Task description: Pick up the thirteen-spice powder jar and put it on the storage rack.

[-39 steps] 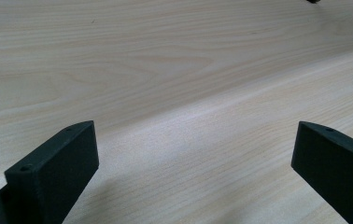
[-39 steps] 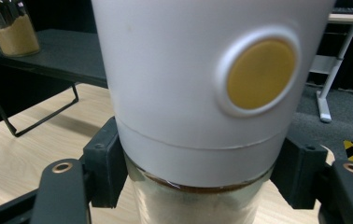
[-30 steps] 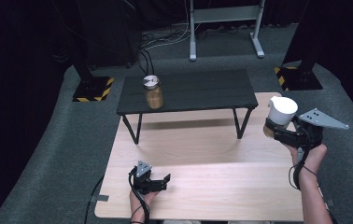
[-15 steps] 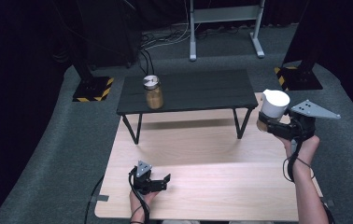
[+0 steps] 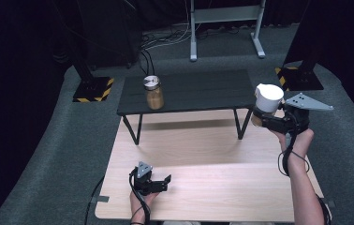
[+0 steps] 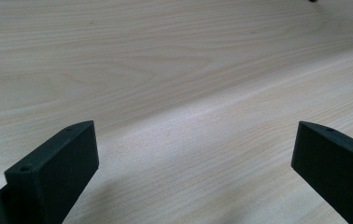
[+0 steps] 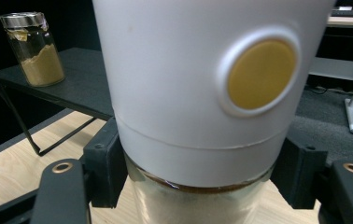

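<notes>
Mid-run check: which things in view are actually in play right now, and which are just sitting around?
In play:
- white-capped jar, clamped in the right gripper
- jar of brown powder on the black table

Just around:
- left gripper, open, resting on the wooden board
- yellow-striped stand bases

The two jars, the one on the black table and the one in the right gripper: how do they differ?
The jar on the black table has a small silver lid; the held jar has a tall white cap. The first stands free on the black table; the second is clamped in the right gripper, off the table. Both are clear glass.
</notes>
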Demonstrator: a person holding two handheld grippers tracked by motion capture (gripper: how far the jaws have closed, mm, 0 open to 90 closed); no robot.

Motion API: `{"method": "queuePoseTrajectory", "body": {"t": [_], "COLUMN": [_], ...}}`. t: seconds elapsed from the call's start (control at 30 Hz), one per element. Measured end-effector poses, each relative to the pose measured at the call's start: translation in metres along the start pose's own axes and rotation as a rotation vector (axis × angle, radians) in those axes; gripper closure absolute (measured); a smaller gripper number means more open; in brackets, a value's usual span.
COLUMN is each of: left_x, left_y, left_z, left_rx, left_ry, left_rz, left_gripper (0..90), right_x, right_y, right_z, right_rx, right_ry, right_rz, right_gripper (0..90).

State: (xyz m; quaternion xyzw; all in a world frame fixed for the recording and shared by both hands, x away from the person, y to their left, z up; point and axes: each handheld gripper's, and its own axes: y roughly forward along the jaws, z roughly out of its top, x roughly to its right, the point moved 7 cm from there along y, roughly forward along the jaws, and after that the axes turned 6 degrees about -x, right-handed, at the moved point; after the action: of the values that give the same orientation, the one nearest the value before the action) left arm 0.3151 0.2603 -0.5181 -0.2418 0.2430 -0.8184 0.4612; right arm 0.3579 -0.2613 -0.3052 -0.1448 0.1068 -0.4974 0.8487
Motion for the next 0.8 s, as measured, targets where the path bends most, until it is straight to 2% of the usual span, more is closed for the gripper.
{"method": "queuePoseTrajectory", "body": {"t": [0.8], "left_x": [0.0], "left_y": [0.0], "left_z": [-0.001], "left_rx": [0.006], "left_ry": [0.004], "left_rz": [-0.003], "left_gripper": [0.5], "right_x": [-0.007], "right_y": [0.02], "right_z": [0.018], "right_rx": [0.016], "right_ry": [0.008], "right_rz": [0.019], "right_gripper": [30.1]}}
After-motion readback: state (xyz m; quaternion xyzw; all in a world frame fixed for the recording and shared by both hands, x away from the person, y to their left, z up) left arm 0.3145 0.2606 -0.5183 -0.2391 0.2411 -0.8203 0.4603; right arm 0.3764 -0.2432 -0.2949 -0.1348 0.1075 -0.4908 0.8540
